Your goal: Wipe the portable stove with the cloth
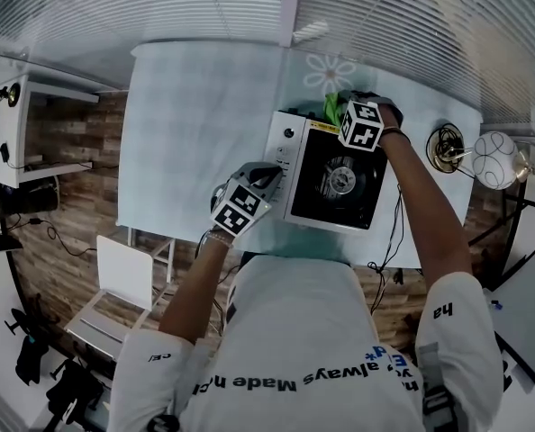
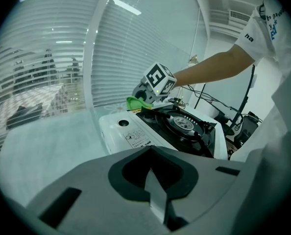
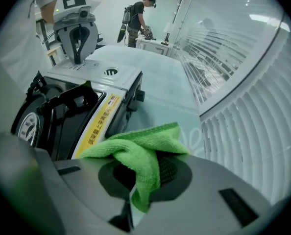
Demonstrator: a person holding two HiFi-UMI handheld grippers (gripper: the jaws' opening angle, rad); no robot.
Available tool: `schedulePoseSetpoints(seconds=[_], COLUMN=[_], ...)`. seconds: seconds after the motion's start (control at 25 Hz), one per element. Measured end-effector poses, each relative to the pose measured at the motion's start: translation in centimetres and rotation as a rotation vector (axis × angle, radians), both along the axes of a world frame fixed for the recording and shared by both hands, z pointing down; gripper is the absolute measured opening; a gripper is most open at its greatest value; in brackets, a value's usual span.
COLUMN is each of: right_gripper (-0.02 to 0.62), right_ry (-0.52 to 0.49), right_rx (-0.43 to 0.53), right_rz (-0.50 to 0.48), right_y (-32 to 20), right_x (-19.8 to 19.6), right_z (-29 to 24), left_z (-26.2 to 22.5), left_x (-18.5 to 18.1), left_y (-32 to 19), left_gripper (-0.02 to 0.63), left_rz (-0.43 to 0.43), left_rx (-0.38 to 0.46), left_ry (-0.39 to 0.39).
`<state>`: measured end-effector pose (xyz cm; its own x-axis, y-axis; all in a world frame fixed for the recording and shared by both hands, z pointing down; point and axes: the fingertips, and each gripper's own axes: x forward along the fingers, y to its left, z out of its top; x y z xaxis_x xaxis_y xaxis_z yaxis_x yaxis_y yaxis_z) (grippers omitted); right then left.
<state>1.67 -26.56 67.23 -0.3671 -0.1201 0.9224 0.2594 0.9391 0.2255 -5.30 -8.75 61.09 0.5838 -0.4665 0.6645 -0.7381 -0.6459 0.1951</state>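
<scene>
The portable stove is white with a black burner top and sits on the pale table. My right gripper is over the stove's far edge, shut on a green cloth. In the right gripper view the cloth is bunched in the jaws and hangs by the stove's yellow-labelled side. My left gripper is shut with nothing in it, its tips against the stove's white control panel. The left gripper view shows the burner and the right gripper's marker cube.
A round white lamp and a gold wire stand are on the table's right end. A white chair is below the table's left side. Window blinds run along the far edge. A person stands far back.
</scene>
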Motion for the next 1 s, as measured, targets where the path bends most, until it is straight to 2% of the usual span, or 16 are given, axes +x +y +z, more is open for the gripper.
schedulePoseSetpoints(seconds=[0.32,0.68,0.8,1.0], right_gripper=[0.028,0.028,0.028,0.028], right_ry=[0.006,-0.048,-0.105,-0.133], right_rx=[0.015,0.191,0.212,0.203], right_rz=[0.021,0.128,0.118,0.015], right_y=[-0.1,-2.3,-2.0,-0.5], right_x=[-1.0,-0.2,-2.2,-8.1], right_z=[-0.1,-4.1,-6.9,-8.9], left_z=[0.1,-0.6,-0.7,-1.7], left_x=[-0.1,-0.2,-0.3,0.1], left_y=[0.1,0.1,0.4,1.5], left_gripper=[0.005,0.005,0.005,0.005], left_rz=[0.001,0.001,-0.011,-0.026], left_rx=[0.0,0.003,-0.008,0.003], left_ry=[0.012,0.036,0.045,0.058])
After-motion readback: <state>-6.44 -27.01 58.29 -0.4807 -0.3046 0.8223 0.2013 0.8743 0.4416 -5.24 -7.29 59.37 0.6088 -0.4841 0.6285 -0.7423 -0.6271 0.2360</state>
